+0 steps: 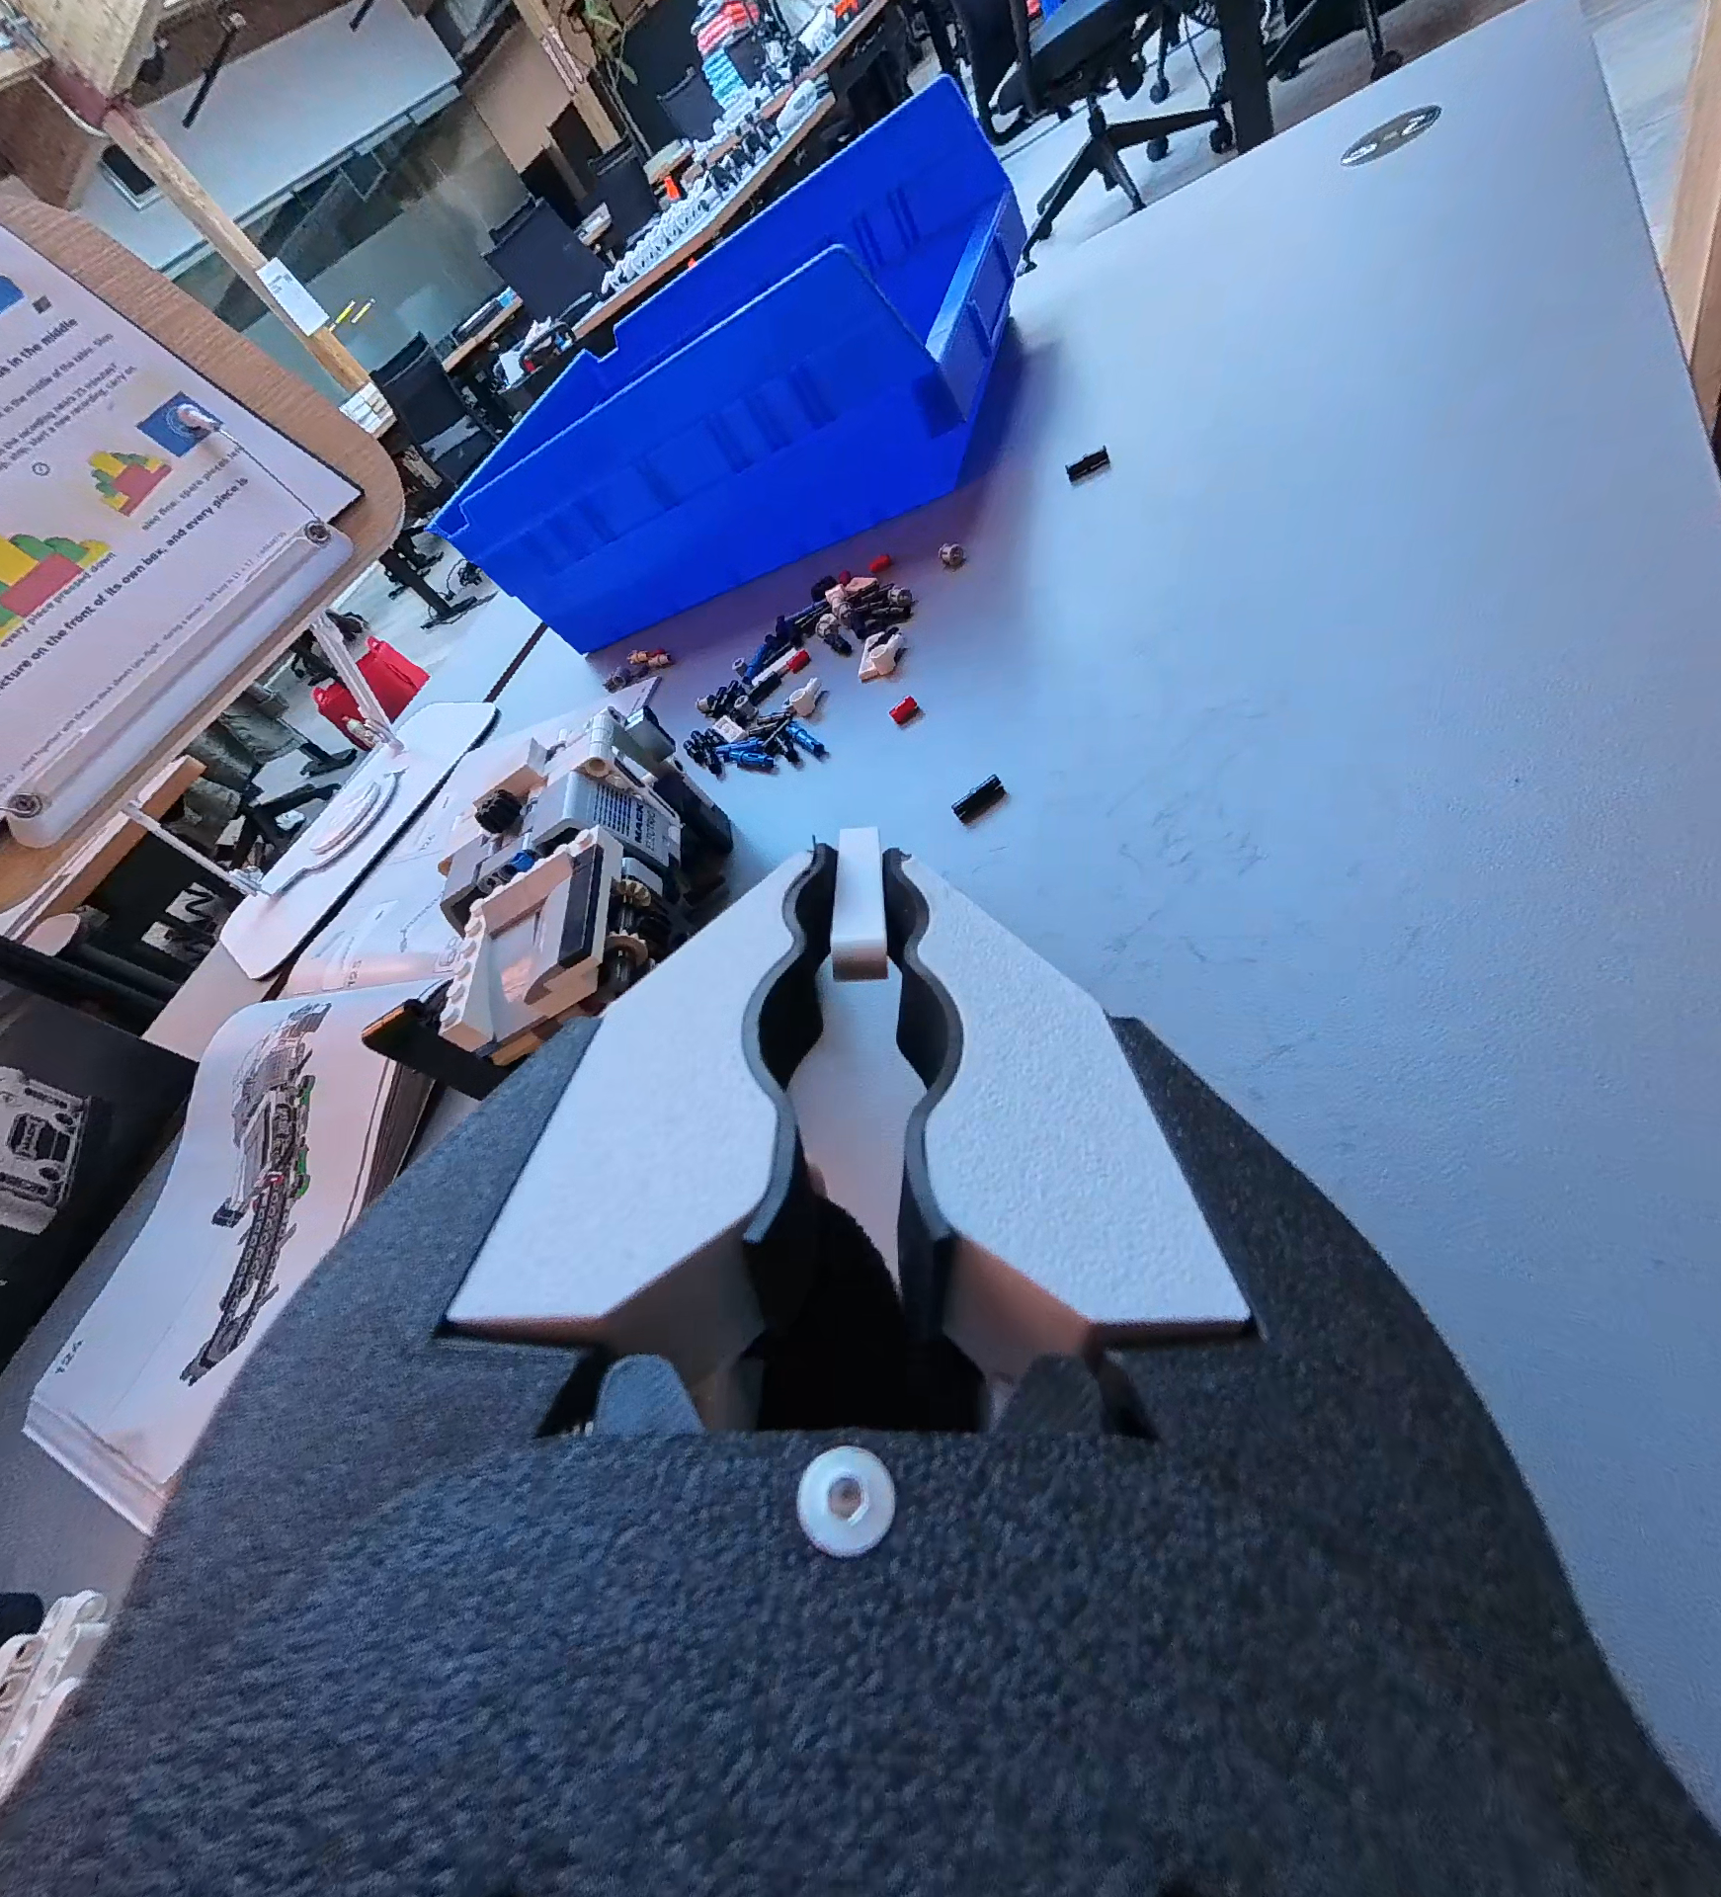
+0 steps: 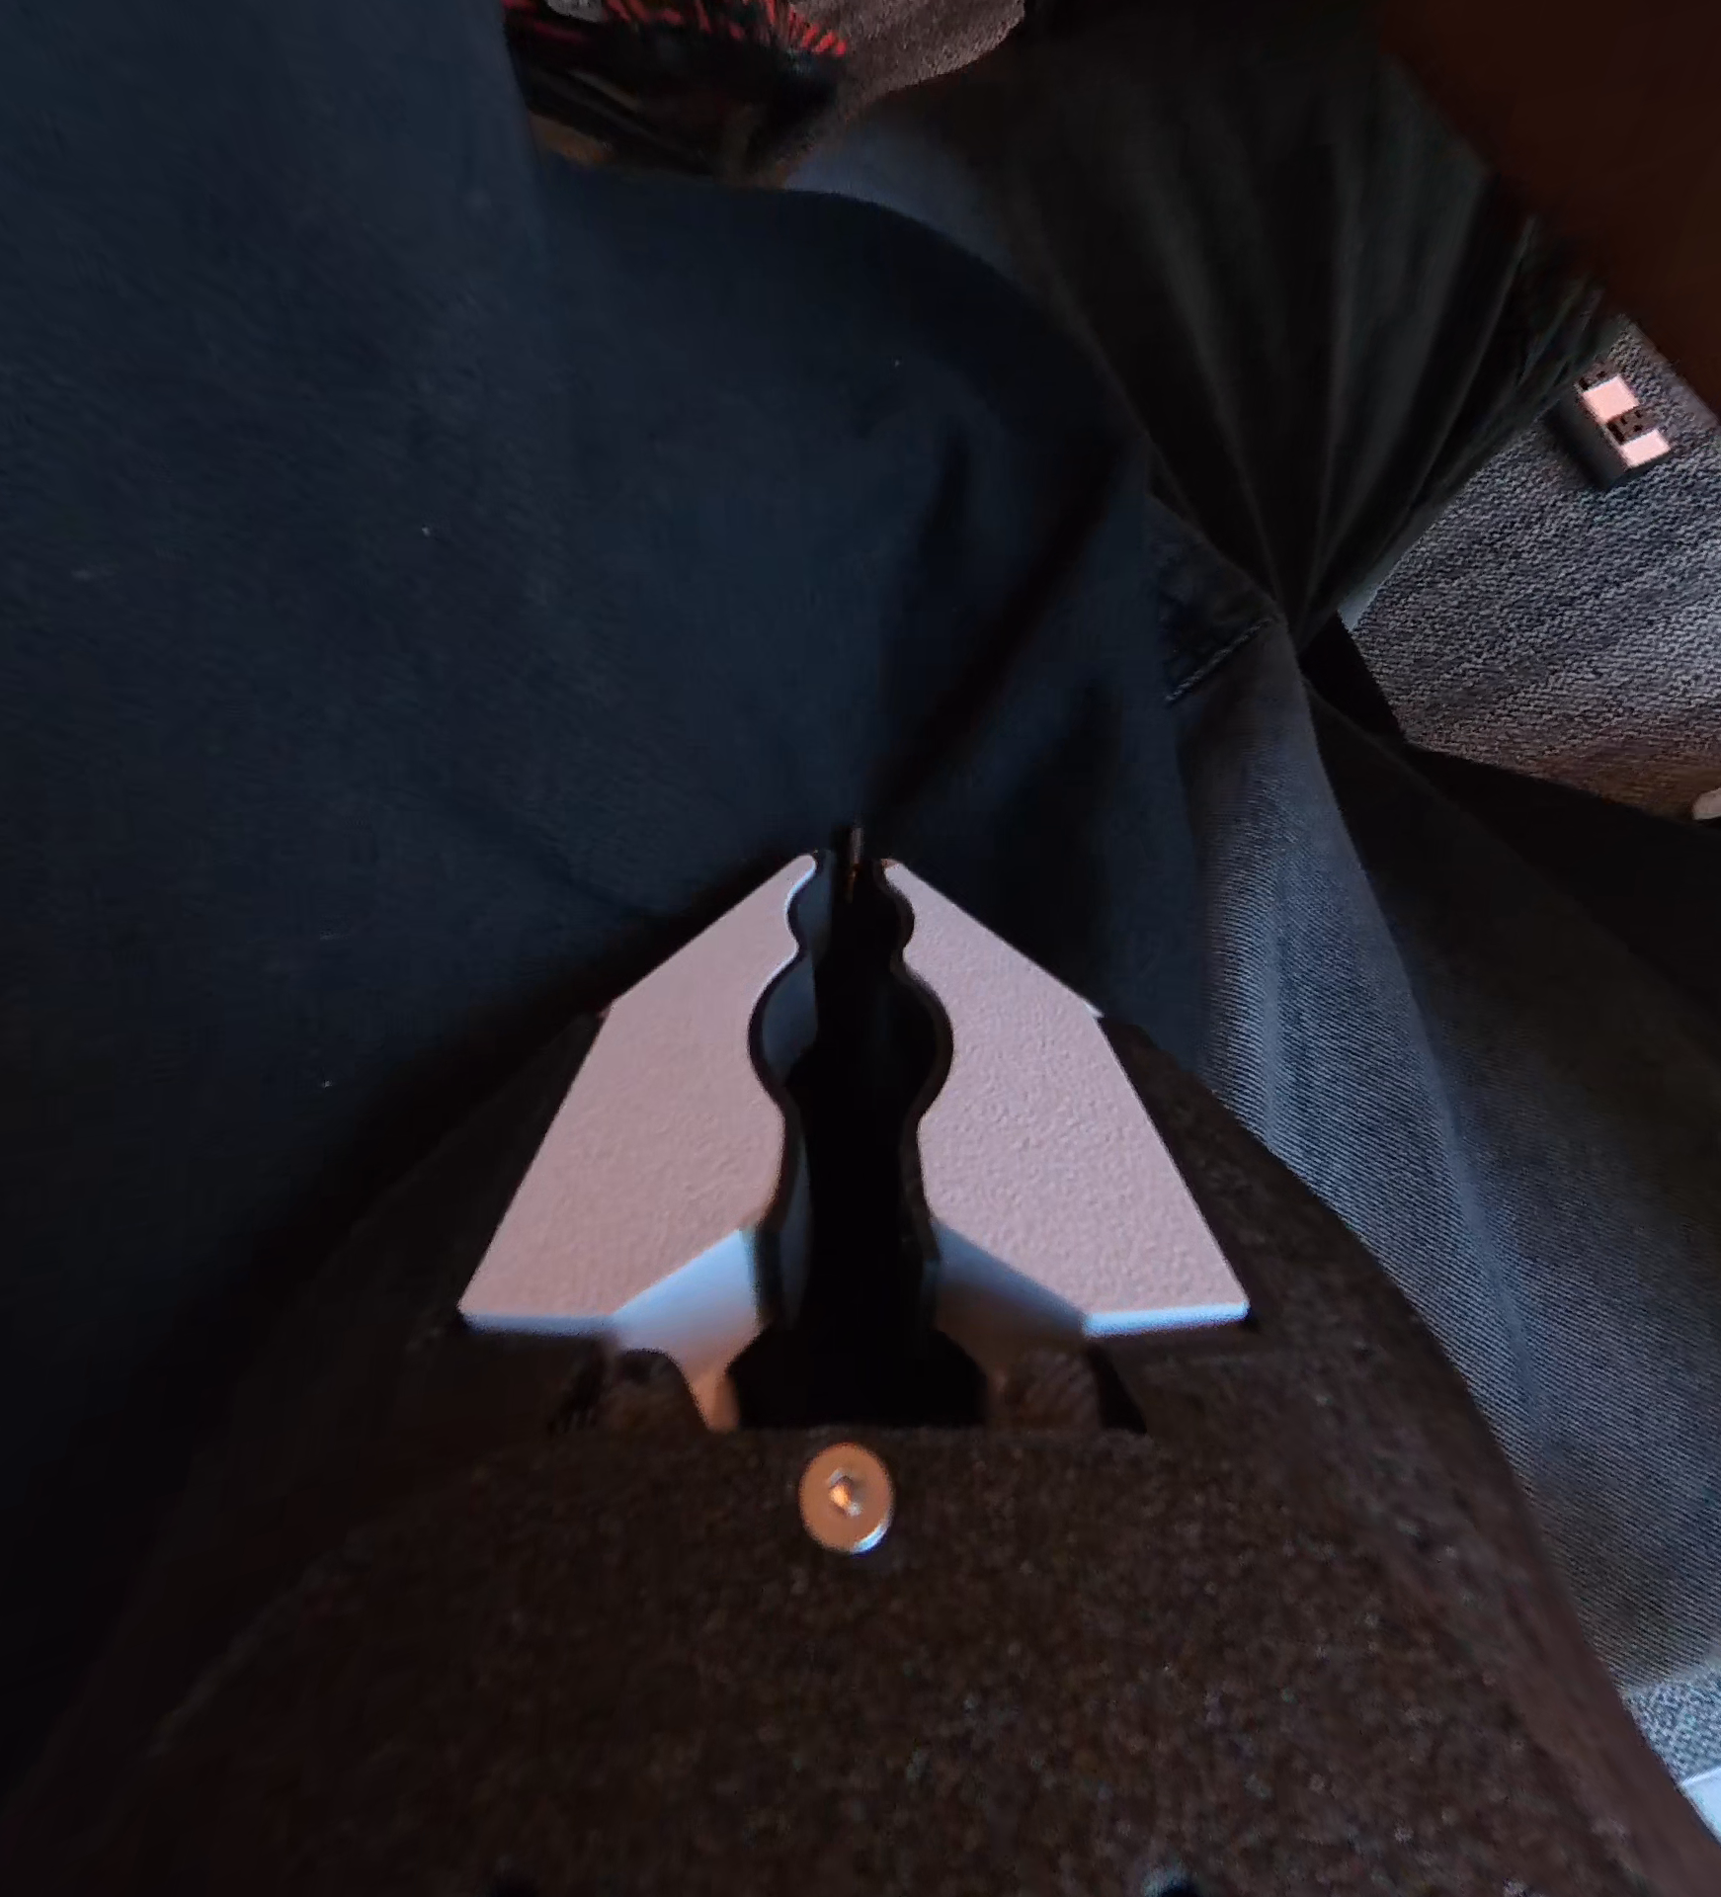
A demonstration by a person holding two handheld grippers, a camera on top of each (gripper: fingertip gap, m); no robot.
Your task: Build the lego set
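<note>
My left gripper (image 1: 858, 862) is shut on a flat white lego piece (image 1: 857, 908) and holds it above the grey table (image 1: 1349, 719). The partly built white and black lego truck (image 1: 569, 883) stands to its left. A pile of small loose lego pieces (image 1: 795, 678) lies beyond it, with single black pins (image 1: 978, 797) nearby. My right gripper (image 2: 854, 860) is off the table, close to dark clothing (image 2: 425, 513), and is shut on a thin black pin (image 2: 852, 857).
A blue plastic bin (image 1: 764, 411) stands behind the loose pieces. An open instruction booklet (image 1: 251, 1181) lies at the left, with an instruction sheet on a stand (image 1: 97, 534) above it. White beams (image 1: 4, 1694) lie at the lower left. Carpet floor (image 2: 1606, 616) shows in the right wrist view.
</note>
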